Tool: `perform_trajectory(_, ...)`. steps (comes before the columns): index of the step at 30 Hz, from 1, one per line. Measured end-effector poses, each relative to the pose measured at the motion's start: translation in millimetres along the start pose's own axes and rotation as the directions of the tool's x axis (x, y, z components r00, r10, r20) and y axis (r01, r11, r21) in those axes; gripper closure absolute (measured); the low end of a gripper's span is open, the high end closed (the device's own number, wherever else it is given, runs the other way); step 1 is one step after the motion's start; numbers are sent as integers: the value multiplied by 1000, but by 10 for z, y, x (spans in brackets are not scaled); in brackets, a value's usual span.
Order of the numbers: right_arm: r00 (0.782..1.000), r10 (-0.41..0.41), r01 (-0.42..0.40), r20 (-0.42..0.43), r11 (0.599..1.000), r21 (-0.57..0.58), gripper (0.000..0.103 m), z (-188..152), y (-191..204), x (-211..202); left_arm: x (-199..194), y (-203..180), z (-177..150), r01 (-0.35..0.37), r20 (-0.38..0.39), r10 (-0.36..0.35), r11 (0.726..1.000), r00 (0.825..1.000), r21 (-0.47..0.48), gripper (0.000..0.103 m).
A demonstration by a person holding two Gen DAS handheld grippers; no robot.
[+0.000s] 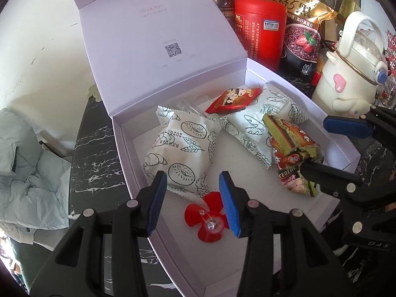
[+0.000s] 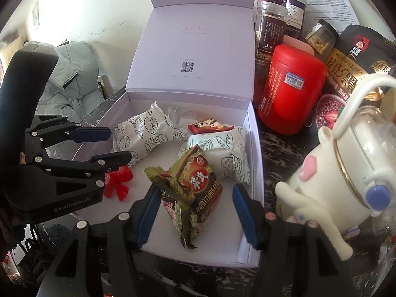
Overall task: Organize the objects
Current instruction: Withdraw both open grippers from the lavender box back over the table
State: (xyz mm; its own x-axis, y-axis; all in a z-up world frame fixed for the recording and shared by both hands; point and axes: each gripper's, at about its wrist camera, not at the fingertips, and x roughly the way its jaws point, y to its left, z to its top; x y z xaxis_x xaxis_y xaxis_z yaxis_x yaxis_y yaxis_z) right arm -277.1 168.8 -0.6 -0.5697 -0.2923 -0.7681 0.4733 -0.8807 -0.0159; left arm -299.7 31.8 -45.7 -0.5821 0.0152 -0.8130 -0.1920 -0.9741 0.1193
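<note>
An open white box with its lid up holds two white bread packets, a small red snack packet, a green cereal bar packet and a red plastic propeller. My left gripper is open and empty, over the box just above the propeller. My right gripper is open, its fingers on either side of the cereal bar packet, not closed on it.
A red canister, a Quaker oats bag, clear jars and a cream cartoon bottle crowd the dark marble table right of the box. A pale green jacket lies at the left.
</note>
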Motion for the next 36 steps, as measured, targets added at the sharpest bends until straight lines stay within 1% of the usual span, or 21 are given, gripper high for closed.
perform_trajectory(7,999,-13,14,42,1000,-10,42,89,76,-118,-198,65,31,-18,38,19,1000,999,-9,61)
perform_trajectory(10,997,-41,43,58,999,-20,42,101,96,-154,-300,75,32,-41,57,41,999,998,0,61)
perform_trajectory(12,996,-46,48,81,999,-15,42,99,99,-212,-357,83,29,-47,67,47,999,997,0,61)
perform_trajectory(15,995,-39,41,97,999,-13,42,100,108,-300,-448,94,20,-39,77,39,999,996,-11,61)
perform_trajectory(23,990,-50,53,134,998,-25,41,66,164,-545,-695,100,-11,-32,114,35,999,993,-30,60)
perform_trajectory(27,986,-59,64,155,998,-24,38,58,172,-675,-839,84,-48,-29,141,34,999,989,-35,50)
perform_trajectory(32,980,-61,67,187,997,-23,35,27,205,-848,-997,83,-90,-24,163,32,998,986,-51,40)
perform_trajectory(36,976,-65,70,209,997,-15,29,-6,209,-974,-1103,87,-126,-24,176,36,997,984,-72,28)
